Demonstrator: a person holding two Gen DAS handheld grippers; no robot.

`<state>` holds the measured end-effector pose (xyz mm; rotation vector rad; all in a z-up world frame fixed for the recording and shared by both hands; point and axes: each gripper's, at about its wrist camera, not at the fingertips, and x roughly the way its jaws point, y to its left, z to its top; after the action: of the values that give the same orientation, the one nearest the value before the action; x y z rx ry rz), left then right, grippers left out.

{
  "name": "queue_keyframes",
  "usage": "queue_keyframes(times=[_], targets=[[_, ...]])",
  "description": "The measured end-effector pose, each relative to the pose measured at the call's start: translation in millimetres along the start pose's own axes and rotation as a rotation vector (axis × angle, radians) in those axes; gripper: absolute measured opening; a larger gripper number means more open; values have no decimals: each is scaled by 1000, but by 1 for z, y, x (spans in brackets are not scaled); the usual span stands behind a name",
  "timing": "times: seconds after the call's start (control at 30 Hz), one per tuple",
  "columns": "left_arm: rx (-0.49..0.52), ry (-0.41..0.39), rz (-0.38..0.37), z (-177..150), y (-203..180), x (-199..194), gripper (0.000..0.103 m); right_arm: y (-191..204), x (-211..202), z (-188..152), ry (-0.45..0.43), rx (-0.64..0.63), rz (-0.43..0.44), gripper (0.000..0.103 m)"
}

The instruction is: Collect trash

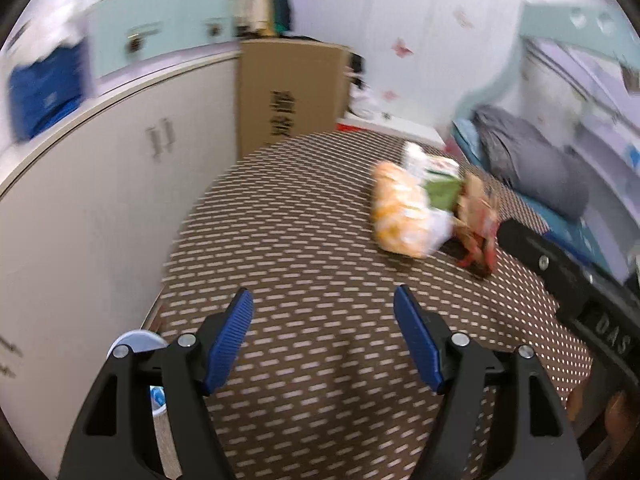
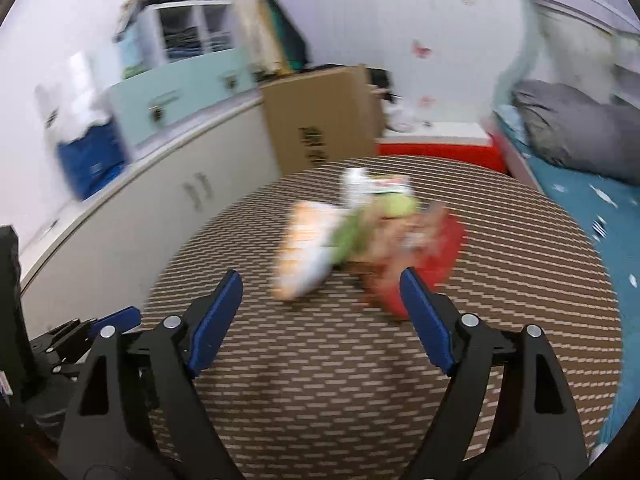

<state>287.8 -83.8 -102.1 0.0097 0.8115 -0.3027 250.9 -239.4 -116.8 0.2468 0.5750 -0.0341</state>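
Trash wrappers [image 1: 424, 208] are seen heaped on the patterned table [image 1: 304, 240], blurred; about four packets can be made out, the count uncertain. The left gripper [image 1: 323, 312] is held wide open, nothing between its jaws. The right gripper [image 2: 322, 294] is likewise spread wide and empty, just short of the heap. One cardboard box [image 1: 288, 92] stands behind the table.

walls: pale wall [image 2: 400, 20] with butterfly stickers [image 2: 422, 49] | left: cream cabinet [image 1: 100, 208], mint drawers [image 2: 180, 92] above it, white shelves [image 2: 200, 12] higher up (blurred) | back: cardboard box [image 1: 288, 92] | centre: table in brown patterned cloth [image 1: 320, 240] | right: bed with teal sheet [image 2: 580, 200], grey bedding [image 2: 580, 128]
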Motion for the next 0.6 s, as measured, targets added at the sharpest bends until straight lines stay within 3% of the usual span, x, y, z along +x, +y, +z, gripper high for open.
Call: queue_keyframes(times=[0.2, 0.33, 0.47, 0.53, 0.6], targets=[[108, 28, -8, 12, -48, 34, 71, -63, 7, 2, 24, 65, -117, 82], [142, 18, 28, 24, -66, 50, 71, -76, 26, 0, 127, -15, -165, 83], [155, 27, 21, 37, -73, 67, 71, -69, 37, -10, 177, -99, -163, 83], [168, 19, 28, 38, -74, 70, 60, -63, 43, -12, 188, -126, -170, 83], [176, 38, 29, 39, -75, 80, 39, -58, 50, -9, 194, -147, -176, 83]])
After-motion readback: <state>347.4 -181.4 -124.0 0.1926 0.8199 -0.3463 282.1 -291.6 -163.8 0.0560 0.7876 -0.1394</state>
